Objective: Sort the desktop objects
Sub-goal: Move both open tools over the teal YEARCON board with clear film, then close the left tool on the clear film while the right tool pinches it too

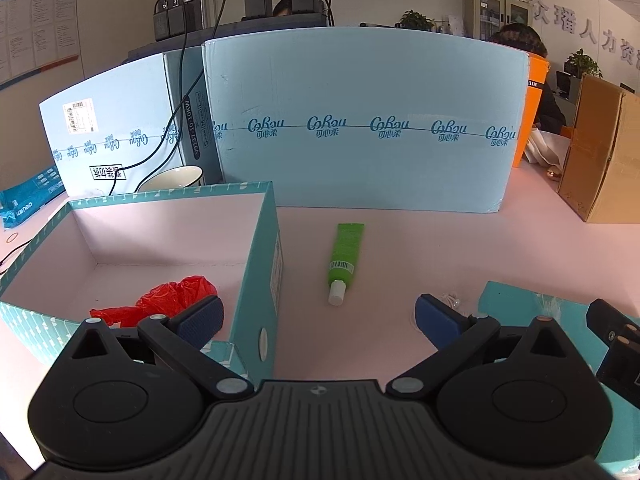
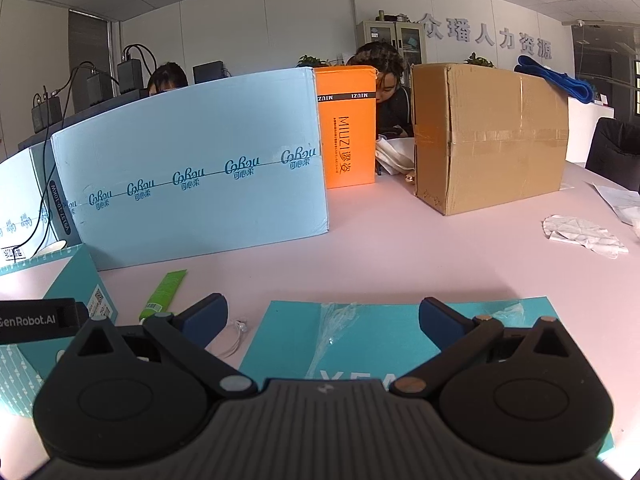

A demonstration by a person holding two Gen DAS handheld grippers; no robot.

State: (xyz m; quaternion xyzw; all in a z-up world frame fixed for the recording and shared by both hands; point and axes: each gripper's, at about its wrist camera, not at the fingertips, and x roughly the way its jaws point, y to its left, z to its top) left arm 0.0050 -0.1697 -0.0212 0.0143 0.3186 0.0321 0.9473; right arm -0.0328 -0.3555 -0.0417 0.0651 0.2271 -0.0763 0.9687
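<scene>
While both grippers' fingers gape empty, glossy green tube (image 1: 345, 258), crinkled red plastic (image 1: 176, 294), teal cardboard box (image 1: 256, 248).

The orange box (image 2: 347, 136) is showing "MIUZI" — the black strap (image 2: 38, 319) is reading "GenRobot.AI", the pale blue carton (image 1: 360, 128) repeating "CoRou".

We are seeing even, soft indoor light in both views, no harsh glare. Fisheye lens is bending blue box (image 1: 360, 120) edges and darkening corners. Faint shadow is lying under green tube (image 1: 345, 260). Focus is staying sharp; table (image 2: 400, 240) is looking pinkish.
</scene>
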